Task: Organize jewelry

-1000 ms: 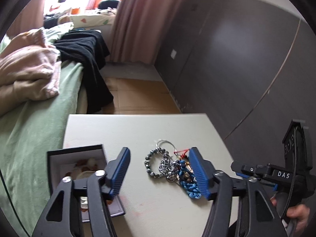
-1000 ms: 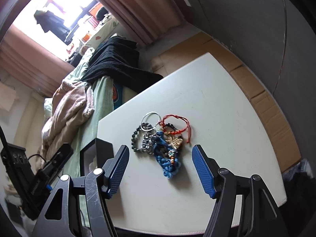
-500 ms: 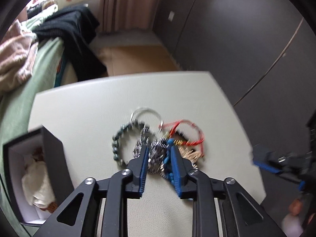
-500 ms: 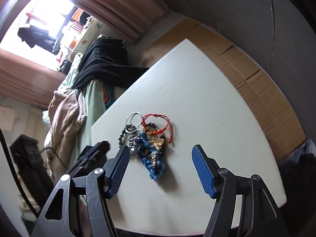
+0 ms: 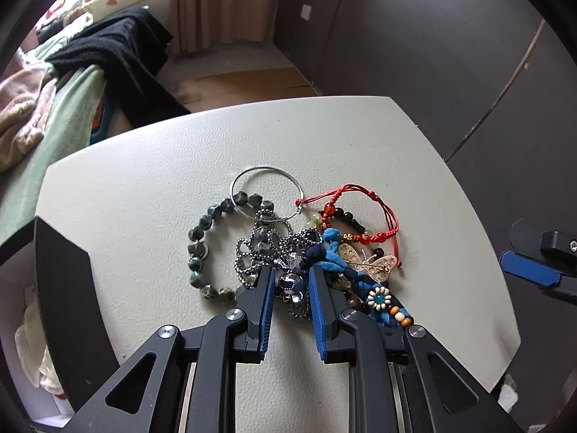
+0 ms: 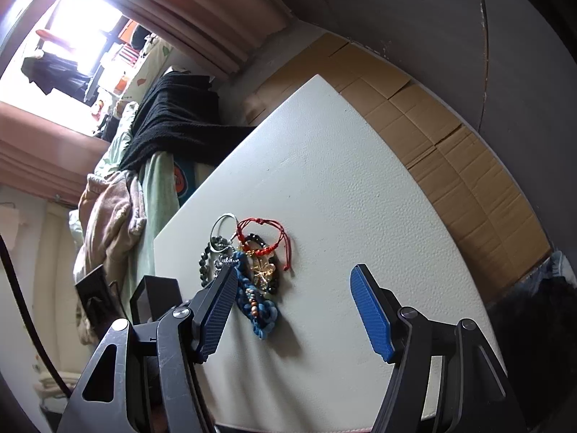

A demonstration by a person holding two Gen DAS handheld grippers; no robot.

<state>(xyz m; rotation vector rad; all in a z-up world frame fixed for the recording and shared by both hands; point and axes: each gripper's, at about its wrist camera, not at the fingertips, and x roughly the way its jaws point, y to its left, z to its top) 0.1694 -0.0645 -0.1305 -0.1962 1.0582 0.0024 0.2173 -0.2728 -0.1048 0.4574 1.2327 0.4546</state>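
Observation:
A tangled pile of jewelry lies on the white table (image 5: 144,187): a green bead bracelet (image 5: 196,249), a thin silver hoop (image 5: 267,169), a red cord bracelet (image 5: 346,189), a gold butterfly brooch (image 5: 375,261), a blue braided band (image 5: 335,263) and a silver bead chain (image 5: 288,283). My left gripper (image 5: 290,270) points steeply down into the pile, its jaws narrowed on the silver chain and its dark beads. My right gripper (image 6: 292,269) hovers open above the table just right of the pile (image 6: 252,270), holding nothing.
An open black jewelry box (image 5: 61,288) with pale contents stands at the table's left edge. A bed with green sheet, pink blanket and black garment (image 5: 122,57) lies beyond. Dark wardrobe doors (image 5: 432,54) rise on the right. Cardboard (image 6: 450,151) covers the floor.
My left gripper came down onto the pile and its jaws closed from wide to narrow around the silver chain. My right gripper drifted slightly and stayed open.

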